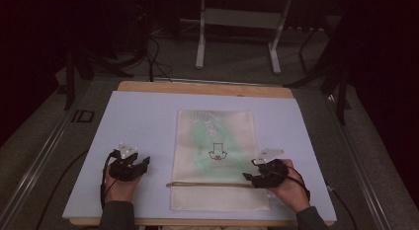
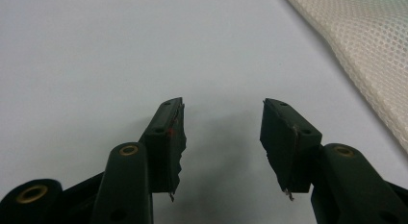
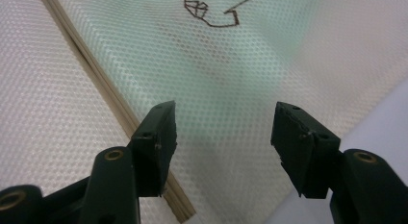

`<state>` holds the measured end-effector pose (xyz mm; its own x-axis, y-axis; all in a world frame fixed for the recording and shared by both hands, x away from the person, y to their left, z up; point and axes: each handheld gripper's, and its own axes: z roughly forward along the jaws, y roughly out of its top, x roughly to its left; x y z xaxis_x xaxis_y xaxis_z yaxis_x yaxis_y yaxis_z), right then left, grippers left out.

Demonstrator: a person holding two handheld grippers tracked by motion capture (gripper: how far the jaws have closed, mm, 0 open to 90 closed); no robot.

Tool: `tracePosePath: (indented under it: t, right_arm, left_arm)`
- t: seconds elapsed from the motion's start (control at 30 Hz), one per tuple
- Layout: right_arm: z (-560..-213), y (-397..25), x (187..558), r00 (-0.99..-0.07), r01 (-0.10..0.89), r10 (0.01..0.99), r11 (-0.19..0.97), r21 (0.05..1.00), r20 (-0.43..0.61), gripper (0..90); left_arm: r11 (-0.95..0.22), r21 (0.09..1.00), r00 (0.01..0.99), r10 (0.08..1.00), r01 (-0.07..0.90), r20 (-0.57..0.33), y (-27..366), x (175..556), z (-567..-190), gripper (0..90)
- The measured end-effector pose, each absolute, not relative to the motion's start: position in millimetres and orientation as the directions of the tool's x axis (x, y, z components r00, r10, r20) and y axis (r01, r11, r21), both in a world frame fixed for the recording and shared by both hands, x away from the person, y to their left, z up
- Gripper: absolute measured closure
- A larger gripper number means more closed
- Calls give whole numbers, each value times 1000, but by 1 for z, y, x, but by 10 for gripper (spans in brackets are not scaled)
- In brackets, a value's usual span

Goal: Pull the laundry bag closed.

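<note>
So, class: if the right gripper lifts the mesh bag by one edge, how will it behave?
The mesh bag lies flat and thin on the table, so it will probably droop rather than stay stiff. Its fine netting suggests that it is light. The right gripper, open above the zip line, might grip better there than on loose mesh.

Wooden table (image 1: 148, 85) with pale blue mat (image 1: 138, 121), mesh bag (image 1: 217, 141) lying flat on mat.
Mat covers nearly the whole tabletop; wood shows as a strip beyond the bag at the far edge and a thin strip at the near edge. Bag lies flat, slightly right of mat centre, long side running near to far. Zipper band (image 1: 207, 184) crosses the bag's near end. Greenish contents and a dark line drawing (image 1: 216, 153) show at bag centre. Bare mat on both sides of bag.
</note>
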<state>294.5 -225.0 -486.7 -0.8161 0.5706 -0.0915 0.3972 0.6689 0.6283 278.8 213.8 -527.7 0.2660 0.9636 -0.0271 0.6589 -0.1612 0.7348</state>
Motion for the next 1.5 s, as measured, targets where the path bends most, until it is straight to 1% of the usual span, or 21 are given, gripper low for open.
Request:
tracePosePath:
  t: [0.5, 1.0, 1.13, 1.23, 1.5]
  right_arm:
    - [-486, -198, 297, -869, 340, 487, 718, 608, -89, 420]
    - [-486, -171, 299, -918, 267, 384, 782, 563, -97, 436]
    - [-487, -166, 300, -926, 257, 366, 788, 560, -90, 452]
    - [-487, -159, 301, -936, 237, 340, 798, 554, -90, 482]
    - [-484, -142, 303, -952, 195, 291, 817, 542, -96, 485]
  left_arm:
    - [-165, 734, 268, 963, 658, -23, 213, 279, -528, 495]
    - [-168, 731, 271, 962, 661, -23, 212, 279, -528, 495]
    - [-169, 731, 271, 962, 661, -22, 213, 279, -528, 495]
    - [-169, 731, 271, 962, 661, -23, 213, 279, -528, 495]
    - [-168, 733, 273, 962, 660, -25, 213, 279, -528, 495]
